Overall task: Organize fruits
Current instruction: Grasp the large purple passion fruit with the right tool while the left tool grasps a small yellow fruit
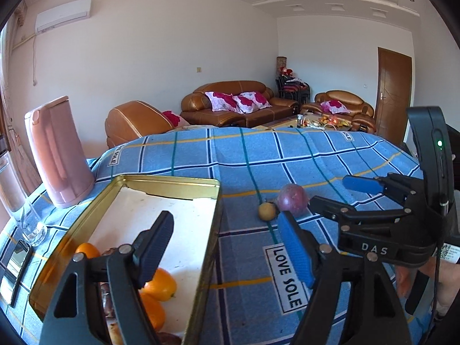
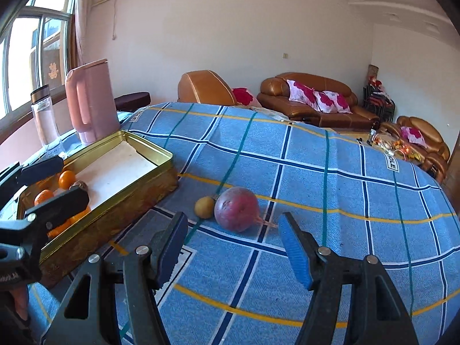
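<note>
Blue checked cloth (image 2: 316, 178) covers the table, and behind it I see a living room with brown sofas and a wooden door.

My left gripper (image 1: 227, 247) has its jaws apart and nothing is between them. Its left finger hangs over the gold tin (image 1: 201, 184), the right finger is over the cloth beside the tin. My right gripper (image 2: 233, 250) is also apart and empty, and it touches nothing. It points at the purple fruit (image 2: 236, 210), which lies on the cloth just ahead of the fingertips. A small yellow fruit (image 2: 204, 207) lies touching it on the left side.

In the tin there are several oranges (image 1: 161, 284) and some dark brown fruits, all in the near end. The far part of the tin shows only a white lining.

The tin stands at the left part of the table, close to the near edge. Behind it a pink jug (image 2: 92, 100) and a clear bottle (image 2: 46, 115) stand near the left edge. To the right of the two fruits the cloth is free up to the far and right edges.

On the cloth I can read "LOVE SOLE" (image 1: 284, 279) in a white label. On the right gripper's body, in the left view, I read "DAS" (image 1: 373, 248).
</note>
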The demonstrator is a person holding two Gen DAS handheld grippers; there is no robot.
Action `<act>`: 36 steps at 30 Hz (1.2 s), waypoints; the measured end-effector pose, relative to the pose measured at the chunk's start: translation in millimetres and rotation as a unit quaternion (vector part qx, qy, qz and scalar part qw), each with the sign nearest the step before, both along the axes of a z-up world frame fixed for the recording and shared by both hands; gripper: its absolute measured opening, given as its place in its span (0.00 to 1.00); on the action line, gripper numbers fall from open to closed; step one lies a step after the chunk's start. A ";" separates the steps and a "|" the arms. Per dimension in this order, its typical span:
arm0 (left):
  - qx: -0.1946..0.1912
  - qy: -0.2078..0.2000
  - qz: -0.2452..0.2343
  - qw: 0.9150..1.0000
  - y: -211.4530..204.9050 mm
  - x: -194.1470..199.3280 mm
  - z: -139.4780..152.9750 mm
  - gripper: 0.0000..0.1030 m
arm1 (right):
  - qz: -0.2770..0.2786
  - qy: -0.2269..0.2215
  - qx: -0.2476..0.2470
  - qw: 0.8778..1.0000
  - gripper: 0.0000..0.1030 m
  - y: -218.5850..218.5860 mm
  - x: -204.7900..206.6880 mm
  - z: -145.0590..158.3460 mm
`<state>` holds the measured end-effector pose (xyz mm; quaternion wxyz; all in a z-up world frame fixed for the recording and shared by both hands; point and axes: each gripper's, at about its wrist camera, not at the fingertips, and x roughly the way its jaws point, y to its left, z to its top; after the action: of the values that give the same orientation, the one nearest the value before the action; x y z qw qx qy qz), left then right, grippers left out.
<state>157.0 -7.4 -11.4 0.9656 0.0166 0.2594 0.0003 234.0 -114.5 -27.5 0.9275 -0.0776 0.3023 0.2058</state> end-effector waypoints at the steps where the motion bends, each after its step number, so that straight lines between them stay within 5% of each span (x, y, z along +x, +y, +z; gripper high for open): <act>1: 0.004 0.001 0.001 1.000 -4.7 4.6 -0.3 0.77 | -0.004 0.006 0.002 1.000 0.65 -1.8 6.0 -0.5; 18: 0.018 0.016 0.063 0.998 7.4 52.2 -14.2 0.93 | -0.003 0.086 0.018 0.996 0.65 15.5 73.0 -38.1; 21: 0.014 0.012 0.063 0.998 7.6 52.5 -13.0 0.93 | 0.004 0.113 0.030 0.993 0.52 14.3 77.3 -45.8; 27: 0.008 0.024 0.035 0.999 -7.6 60.8 -19.4 0.93 | -0.032 0.103 0.027 0.994 0.52 -2.3 71.5 -43.7; 36: 0.023 0.080 -0.008 0.996 -39.1 92.0 -38.5 0.74 | -0.111 0.093 0.038 0.989 0.52 -56.4 72.3 -39.1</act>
<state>249.0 -46.5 -49.9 0.9411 0.0411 0.3356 -0.0025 306.3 -171.0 -66.5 0.9148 0.0110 0.3858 0.1191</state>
